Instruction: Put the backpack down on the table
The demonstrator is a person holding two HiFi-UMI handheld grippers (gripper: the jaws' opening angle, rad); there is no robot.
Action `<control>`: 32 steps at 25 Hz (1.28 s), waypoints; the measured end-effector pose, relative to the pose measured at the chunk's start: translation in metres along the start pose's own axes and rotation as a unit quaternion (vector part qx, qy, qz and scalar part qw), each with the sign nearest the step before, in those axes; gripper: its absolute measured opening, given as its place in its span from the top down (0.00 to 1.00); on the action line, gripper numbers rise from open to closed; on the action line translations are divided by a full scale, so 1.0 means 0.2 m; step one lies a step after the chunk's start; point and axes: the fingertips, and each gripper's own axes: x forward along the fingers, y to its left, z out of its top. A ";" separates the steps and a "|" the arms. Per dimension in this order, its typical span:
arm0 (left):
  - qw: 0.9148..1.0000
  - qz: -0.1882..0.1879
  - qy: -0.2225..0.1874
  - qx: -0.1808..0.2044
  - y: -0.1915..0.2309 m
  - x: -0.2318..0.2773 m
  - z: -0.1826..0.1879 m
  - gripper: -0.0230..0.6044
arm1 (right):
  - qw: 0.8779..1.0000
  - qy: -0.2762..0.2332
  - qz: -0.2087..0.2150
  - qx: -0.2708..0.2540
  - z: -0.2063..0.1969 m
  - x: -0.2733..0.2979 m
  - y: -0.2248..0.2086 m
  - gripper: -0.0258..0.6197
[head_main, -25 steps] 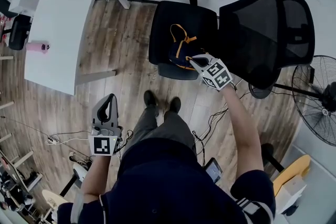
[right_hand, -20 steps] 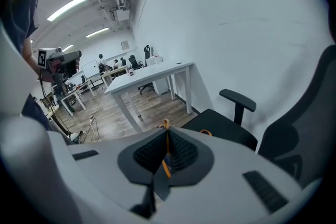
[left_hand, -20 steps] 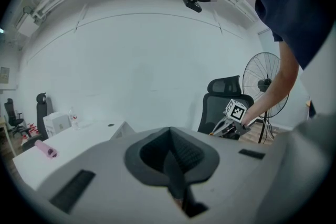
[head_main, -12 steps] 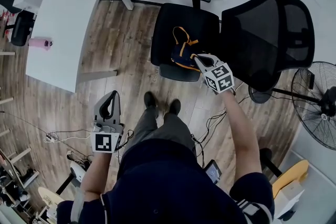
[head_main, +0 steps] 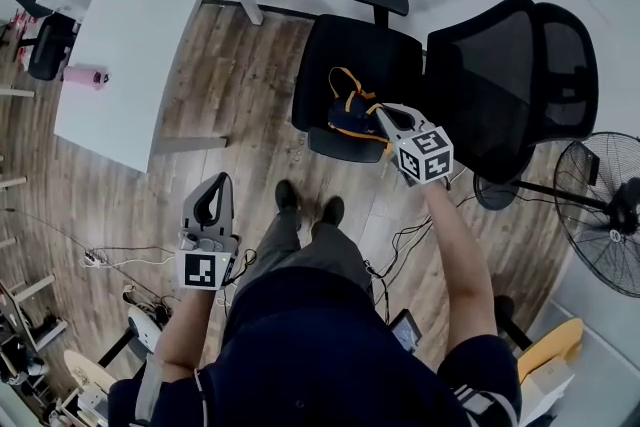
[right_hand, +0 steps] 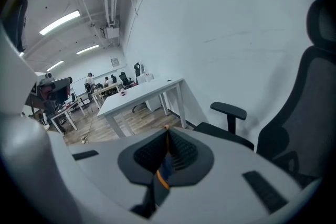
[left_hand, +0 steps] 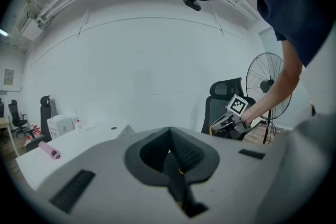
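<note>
A dark blue backpack (head_main: 349, 112) with orange trim lies on the seat of a black office chair (head_main: 345, 50). My right gripper (head_main: 381, 113) is at the backpack's right side, shut on its blue and orange strap (right_hand: 163, 174), which shows pinched between the jaws in the right gripper view. The white table (head_main: 140, 25) stands to the far left, well apart from the chair. My left gripper (head_main: 221, 181) hangs low at my left side, away from the backpack, jaws together with nothing in them.
A pink bottle (head_main: 88, 75) lies near the table's left edge. The chair's mesh back (head_main: 510, 75) rises right of the seat, and a floor fan (head_main: 603, 215) stands further right. Cables (head_main: 110, 260) run over the wood floor by my feet.
My right gripper has risen a little with the strap in its jaws, drawing the backpack's top up off the seat. The left gripper has stayed where it was.
</note>
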 end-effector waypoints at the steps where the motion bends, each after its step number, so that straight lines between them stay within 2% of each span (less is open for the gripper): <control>1: 1.000 0.002 0.001 0.000 0.00 0.00 0.00 0.96 | 1.000 -0.006 0.000 0.004 0.02 -0.01 0.01 0.97; 9: 1.000 0.023 -0.010 0.000 0.00 -0.04 0.04 0.96 | 0.997 -0.068 0.022 0.022 0.30 -0.13 0.10 0.97; 13: 0.999 0.042 -0.022 0.024 0.02 -0.07 0.07 0.96 | 0.996 -0.083 0.042 0.003 0.44 -0.19 0.16 0.97; 18: 0.996 0.078 -0.033 0.019 0.05 -0.12 0.13 0.96 | 0.992 -0.103 0.073 -0.031 0.60 -0.27 0.29 0.97; 22: 0.995 0.096 -0.030 0.026 0.08 -0.18 0.11 0.96 | 0.985 -0.129 0.105 -0.052 0.74 -0.32 0.43 0.97; 32: 0.987 0.156 -0.026 0.011 0.24 -0.37 0.18 0.96 | 0.964 -0.166 0.188 -0.091 1.08 -0.34 0.80 0.97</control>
